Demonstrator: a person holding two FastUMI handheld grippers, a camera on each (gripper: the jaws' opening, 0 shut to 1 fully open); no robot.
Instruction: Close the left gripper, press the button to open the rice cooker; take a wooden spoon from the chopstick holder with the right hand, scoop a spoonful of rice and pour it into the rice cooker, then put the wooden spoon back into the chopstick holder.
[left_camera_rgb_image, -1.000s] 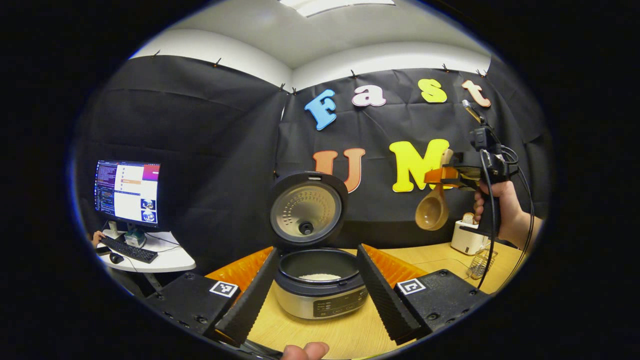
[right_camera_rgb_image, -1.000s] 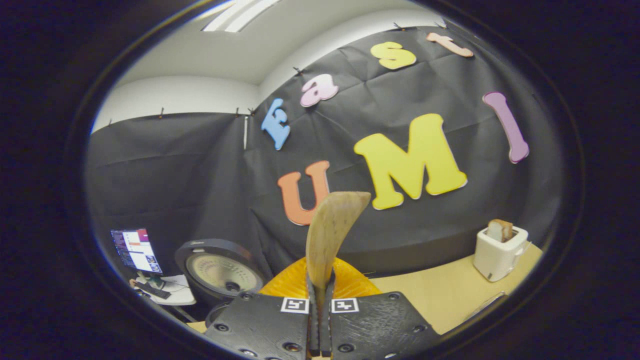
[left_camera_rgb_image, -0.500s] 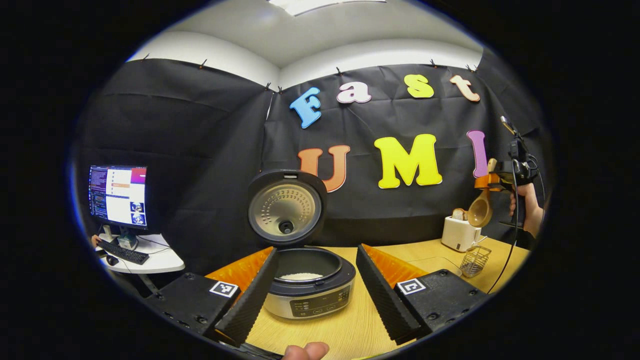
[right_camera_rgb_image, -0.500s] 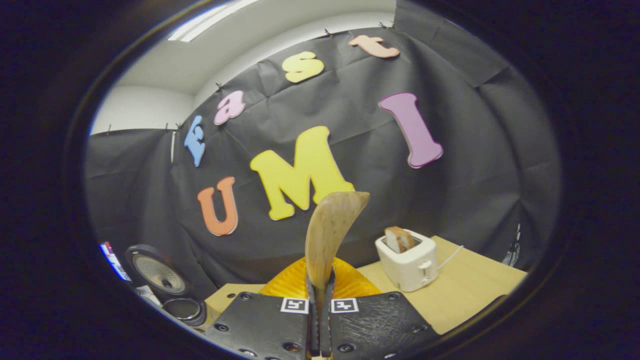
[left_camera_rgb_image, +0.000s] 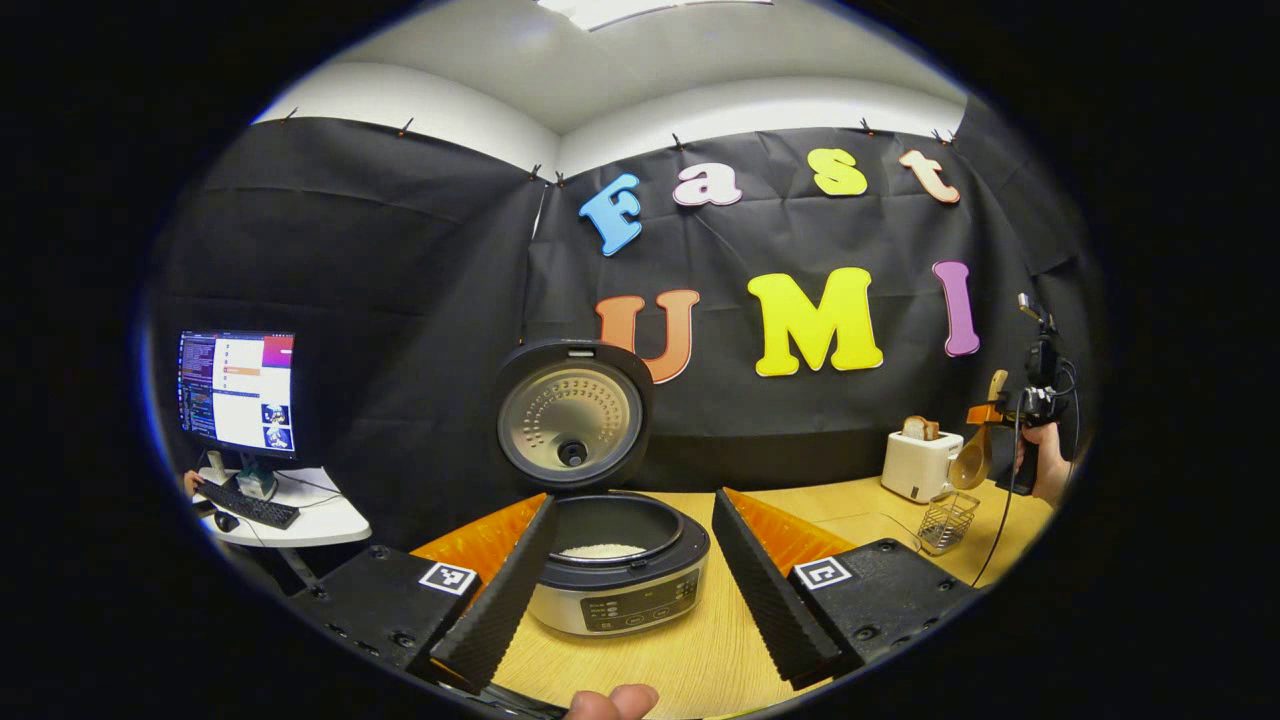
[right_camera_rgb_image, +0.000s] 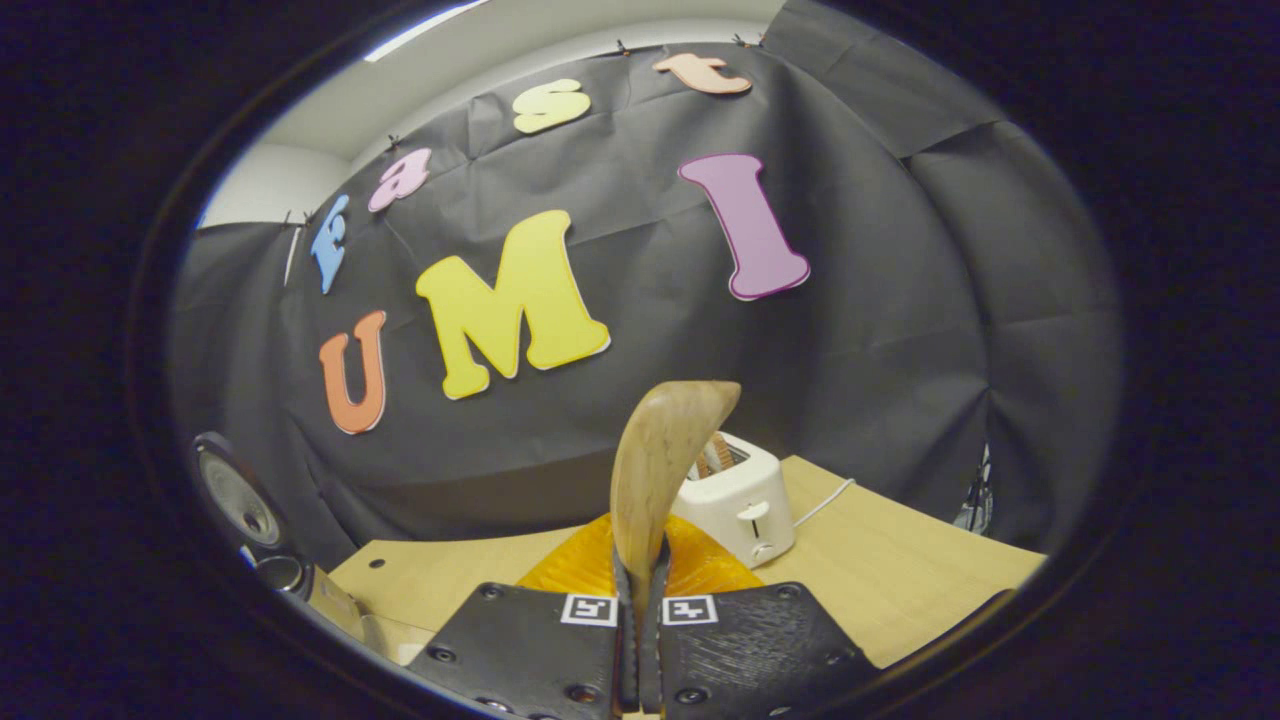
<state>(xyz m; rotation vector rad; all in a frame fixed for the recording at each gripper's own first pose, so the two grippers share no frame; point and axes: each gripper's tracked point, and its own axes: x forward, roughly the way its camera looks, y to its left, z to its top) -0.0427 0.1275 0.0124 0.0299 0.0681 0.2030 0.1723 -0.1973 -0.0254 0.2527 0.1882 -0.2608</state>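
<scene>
Wooden desk (left_camera_rgb_image: 700, 660), bearing an open rice cooker (left_camera_rgb_image: 618, 575) up front, white toaster (left_camera_rgb_image: 920, 465) and wire chopstick holder (left_camera_rgb_image: 945, 520) far right.

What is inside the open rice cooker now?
In the left gripper view, the rice cooker stands open, and a low layer of white rice lies in its dark pot. The near rim covers the front part of the bottom.

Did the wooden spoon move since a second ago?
Yes. In the left gripper view the wooden spoon went right and down, from beside the rice cooker to by the toaster.
</scene>
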